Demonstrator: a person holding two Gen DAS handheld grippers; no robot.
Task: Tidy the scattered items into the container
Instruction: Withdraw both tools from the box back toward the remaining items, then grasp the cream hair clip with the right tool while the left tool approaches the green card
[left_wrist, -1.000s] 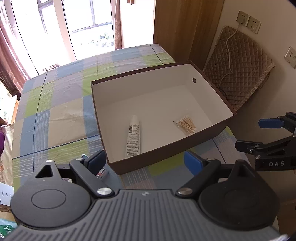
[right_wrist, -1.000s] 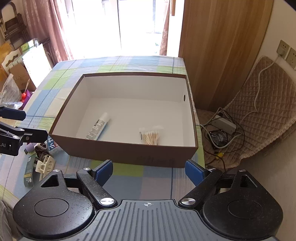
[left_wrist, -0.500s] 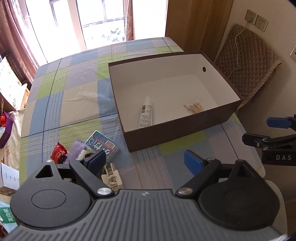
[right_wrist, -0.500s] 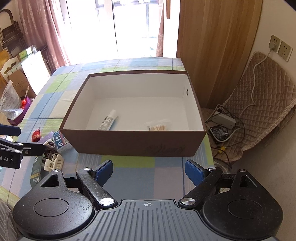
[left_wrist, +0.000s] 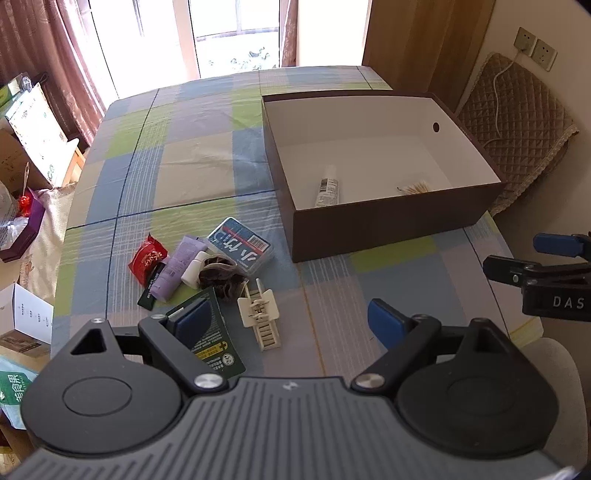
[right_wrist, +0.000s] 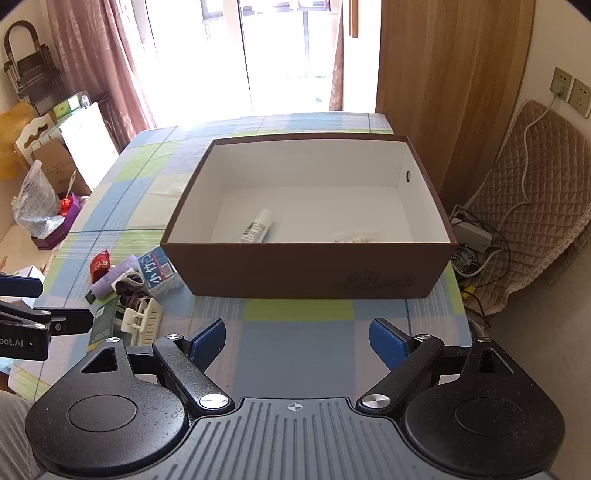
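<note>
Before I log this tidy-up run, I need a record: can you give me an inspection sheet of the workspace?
Surface: checked tablecloth, flat.
Job's things: brown box holds a white tube and cotton swabs; cream hair clip, purple tube, blue pack, red sachet, green packet lie outside.
Clutter: bags and cartons left of the table.
Grippers: left gripper and right gripper, jaws open, empty.
Cables: white lead to wall socket.
Surroundings: curtains, bright window.

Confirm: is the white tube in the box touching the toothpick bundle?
Apart. The left wrist view shows bare white floor between the white tube and the toothpick bundle inside the box.
</note>
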